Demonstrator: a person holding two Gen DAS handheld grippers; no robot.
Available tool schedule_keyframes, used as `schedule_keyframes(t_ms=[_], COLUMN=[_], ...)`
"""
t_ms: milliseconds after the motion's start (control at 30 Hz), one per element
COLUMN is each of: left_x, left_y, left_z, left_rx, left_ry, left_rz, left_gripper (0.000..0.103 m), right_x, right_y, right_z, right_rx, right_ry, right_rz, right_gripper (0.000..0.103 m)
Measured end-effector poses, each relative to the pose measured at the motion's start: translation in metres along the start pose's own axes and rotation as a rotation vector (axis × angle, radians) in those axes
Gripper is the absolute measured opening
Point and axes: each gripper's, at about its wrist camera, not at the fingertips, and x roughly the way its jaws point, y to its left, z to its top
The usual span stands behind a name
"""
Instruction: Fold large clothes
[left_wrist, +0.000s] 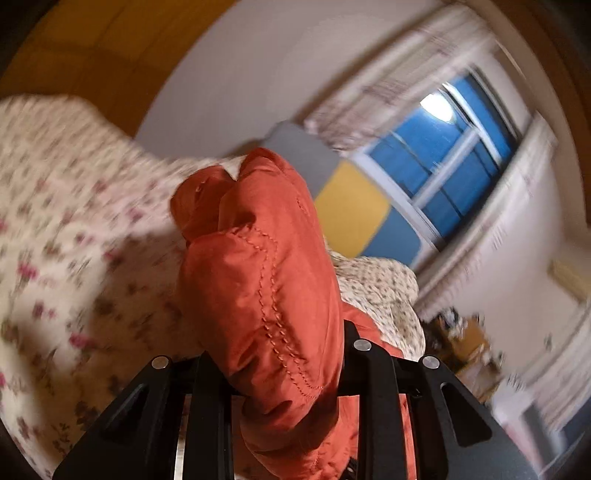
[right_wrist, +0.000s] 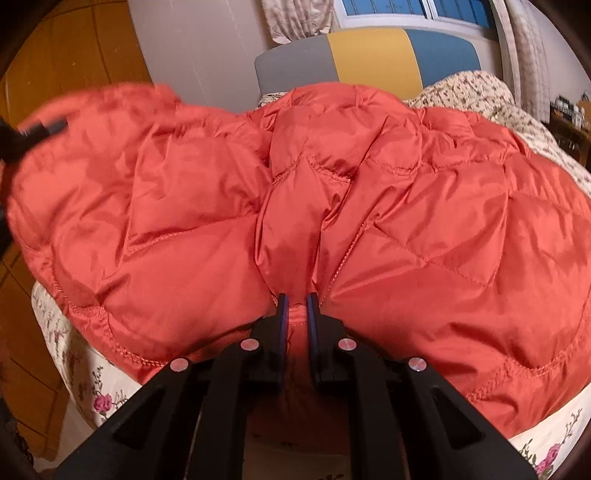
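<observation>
Covering the floral bedspread — orange jacket, pinched by right claw.

A floral bedspread covers the bed before a grey, yellow and blue headboard, a curtained window behind.

The puffy orange jacket covers most of the bed, so there's barely any open sheet, just a strip along the near edge. A headboard blocks the far end. On the left, bare floral bedspread looks open, though that view's blurry.
</observation>
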Motion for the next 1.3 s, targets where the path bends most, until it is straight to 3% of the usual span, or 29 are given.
schedule_keyframes(t_ms=[133, 233, 300, 367, 433, 567, 700, 833, 967, 1133, 1300], left_x=[0.0, 0.0, 0.001, 0.002, 0.003, 0.002, 0.0, 0.005, 0.006, 0.01, 0.022], left_y=[-0.048, -0.076, -0.084, -0.088, -0.086, -0.084, -0.087, -0.092, -0.11, -0.134, -0.163], left_z=[-0.004, -0.012, -0.014, -0.016, -0.016, -0.018, -0.023, -0.03, -0.038, -0.054, -0.078], left_rx=[0.173, 0.278, 0.314, 0.33, 0.332, 0.326, 0.343, 0.366, 0.419, 0.518, 0.622], left_ry=[-0.002, -0.008, -0.011, -0.008, -0.009, -0.004, 0.008, 0.018, 0.009, 0.007, 0.027], left_rz=[-0.044, -0.068, -0.077, -0.076, -0.071, -0.065, -0.066, -0.076, -0.096, -0.115, -0.143], left_gripper=[0.025, 0.025, 0.025, 0.025, 0.025, 0.025, 0.025, 0.025, 0.025, 0.026, 0.027], right_x=[-0.001, -0.008, -0.023, -0.038, -0.04, -0.006, 0.036, 0.041, 0.006, -0.051, -0.097], right_y=[-0.009, -0.024, -0.036, -0.042, -0.045, -0.059, -0.062, -0.067, -0.084, -0.116, -0.174], right_z=[0.004, 0.012, 0.021, 0.038, 0.056, 0.084, 0.078, 0.076, 0.065, 0.048, 0.02], right_rx=[0.035, 0.109, 0.157, 0.152, 0.142, 0.178, 0.186, 0.173, 0.244, 0.275, 0.391], right_ry=[0.02, 0.034, -0.019, -0.104, -0.128, -0.071, -0.003, 0.0, -0.068, -0.159, -0.182], right_rz=[0.037, 0.114, 0.163, 0.172, 0.159, 0.13, 0.102, 0.107, 0.174, 0.111, 0.026], right_gripper=[0.009, 0.009, 0.012, 0.012, 0.012, 0.012, 0.008, 0.008, 0.018, 0.023, 0.023])
